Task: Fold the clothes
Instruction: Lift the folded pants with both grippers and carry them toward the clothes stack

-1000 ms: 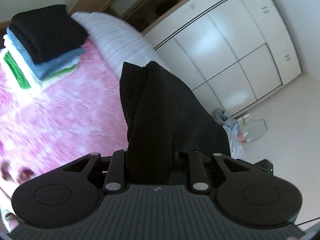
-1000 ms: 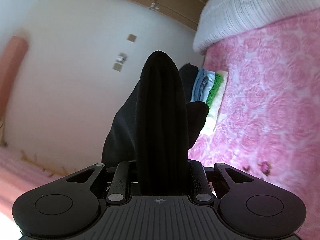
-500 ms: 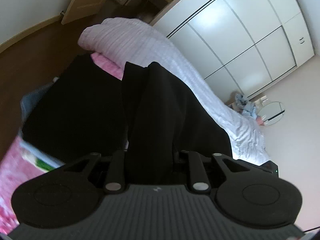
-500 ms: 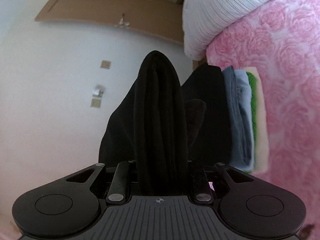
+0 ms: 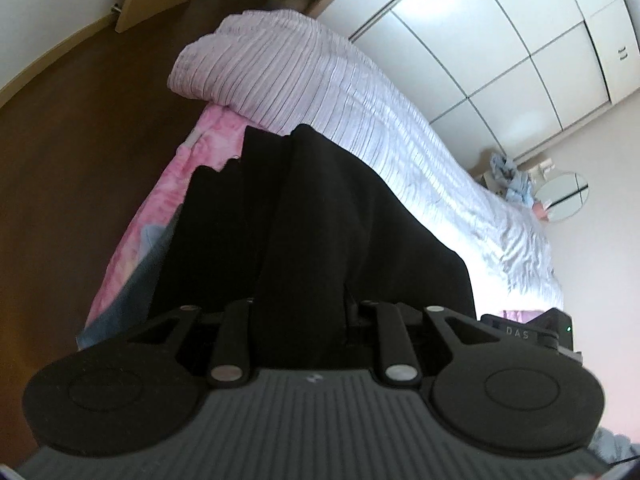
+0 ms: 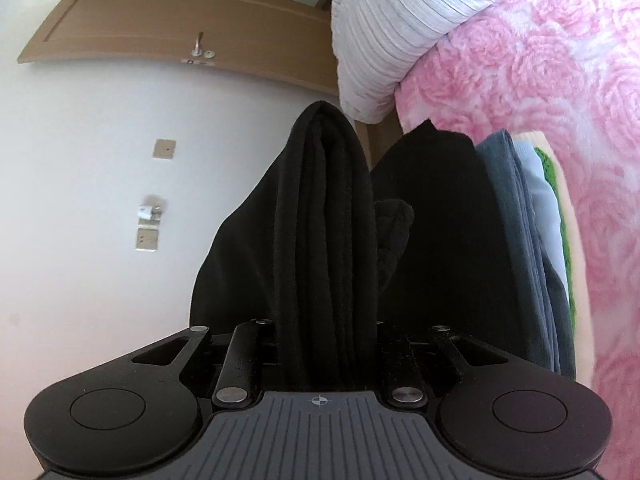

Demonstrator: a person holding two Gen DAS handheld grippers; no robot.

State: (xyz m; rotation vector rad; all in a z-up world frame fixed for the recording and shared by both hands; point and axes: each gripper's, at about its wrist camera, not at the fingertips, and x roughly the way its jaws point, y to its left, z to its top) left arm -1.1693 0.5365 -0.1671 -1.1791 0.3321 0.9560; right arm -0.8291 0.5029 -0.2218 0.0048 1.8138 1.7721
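Both hands loaded. Left gripper [image 5: 298, 312]: fingers clamped on a thick bunch of the black garment [image 5: 320, 216], cloth running straight out along the finger line and filling the gap. Right gripper [image 6: 326, 320]: same, pinched tight on a rolled/folded edge of the black garment [image 6: 326, 220], several layers showing as ridges. So I hold one folded black piece by two points, long edge spanning btwn my hands, rest of it hanging. Key relation: stack of folded clothes [image 6: 520, 240] sits on the pink bedspread [image 6: 540, 80], just to the right of my right fingers in the right wrist view — black item on the near face, then blue-grey, pale, green, cream layers behind it. In the left wrist view the stack is mostly hidden behind the cloth; only a blue-grey sliver shows low left, at the bed edge over the brown floor [image 5: 72, 160]. Striped white duvet [image 5: 340, 100] lies beyond. Right hand looks nearer the stack, left farther out. Can't tell if the held piece already touches the stack top. My read: piece is folded and near the stack; any set-down would turn on keeping the held edge parallel to the stack's long side.
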